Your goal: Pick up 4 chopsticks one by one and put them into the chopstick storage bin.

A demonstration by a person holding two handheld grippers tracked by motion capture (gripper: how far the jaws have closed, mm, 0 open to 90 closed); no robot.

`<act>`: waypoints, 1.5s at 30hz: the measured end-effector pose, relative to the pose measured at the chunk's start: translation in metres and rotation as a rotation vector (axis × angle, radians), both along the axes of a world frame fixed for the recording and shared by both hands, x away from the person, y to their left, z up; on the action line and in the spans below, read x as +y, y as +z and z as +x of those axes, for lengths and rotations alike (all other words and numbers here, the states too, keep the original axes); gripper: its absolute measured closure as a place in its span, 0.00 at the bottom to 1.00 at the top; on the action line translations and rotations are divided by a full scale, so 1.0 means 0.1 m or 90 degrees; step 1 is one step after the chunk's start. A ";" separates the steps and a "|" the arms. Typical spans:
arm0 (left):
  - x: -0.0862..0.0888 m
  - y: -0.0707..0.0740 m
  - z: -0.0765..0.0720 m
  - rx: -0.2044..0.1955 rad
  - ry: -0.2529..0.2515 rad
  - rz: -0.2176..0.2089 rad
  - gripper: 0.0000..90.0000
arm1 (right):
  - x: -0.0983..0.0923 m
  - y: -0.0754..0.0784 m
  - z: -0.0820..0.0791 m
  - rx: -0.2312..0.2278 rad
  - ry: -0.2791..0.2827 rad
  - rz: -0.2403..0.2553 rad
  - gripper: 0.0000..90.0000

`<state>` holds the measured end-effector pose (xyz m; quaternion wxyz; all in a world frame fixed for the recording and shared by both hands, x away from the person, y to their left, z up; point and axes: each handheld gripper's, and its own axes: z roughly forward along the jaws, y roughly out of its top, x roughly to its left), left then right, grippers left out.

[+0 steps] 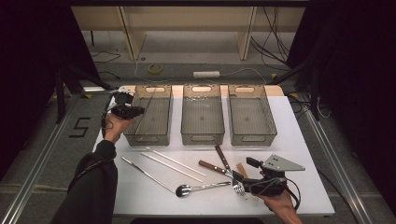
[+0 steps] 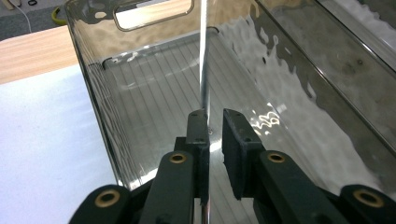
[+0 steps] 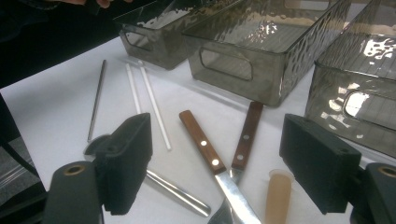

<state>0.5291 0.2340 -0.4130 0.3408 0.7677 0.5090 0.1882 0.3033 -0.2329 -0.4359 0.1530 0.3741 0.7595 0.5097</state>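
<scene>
My left gripper (image 1: pixel 136 111) hovers at the near left corner of the left clear bin (image 1: pixel 147 138). In the left gripper view its jaws (image 2: pixel 215 116) point into that bin (image 2: pixel 140 44). A thin metal rod (image 2: pixel 204 60) stands between them, lying against one pad with a small gap to the other. My right gripper (image 1: pixel 245 175) is at the table's front right, open wide (image 3: pixel 217 123) above two wooden-handled utensils (image 3: pixel 201 140), and grips nothing.
A middle bin (image 1: pixel 202 137) and a right bin (image 1: pixel 252 137) stand beside the left one. In front of them lie two white sticks (image 1: pixel 173 165), a metal rod (image 1: pixel 147 173), a spoon (image 1: pixel 196 188), a fork (image 1: pixel 238 188) and a small tan piece (image 3: pixel 279 193).
</scene>
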 end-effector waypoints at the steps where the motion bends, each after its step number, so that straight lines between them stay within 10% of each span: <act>1: 0.00 0.00 0.00 0.000 0.000 0.000 0.87 | 0.00 0.00 0.00 0.000 0.000 0.000 0.29; 7: 0.00 0.02 -0.09 0.010 0.020 -0.021 0.65 | 0.00 0.00 0.00 0.001 -0.001 0.001 0.29; 13: -0.14 0.09 -0.40 -0.007 -0.048 -0.011 0.50 | 0.00 0.00 0.00 0.000 -0.002 -0.001 0.29; 22: -0.29 0.33 -0.70 -0.009 -0.172 0.057 0.41 | 0.00 0.02 -0.02 -0.004 -0.002 -0.002 0.29; 45: -0.55 0.32 -1.07 0.059 -0.336 0.203 0.34 | 0.01 0.03 -0.04 -0.008 0.004 -0.006 0.29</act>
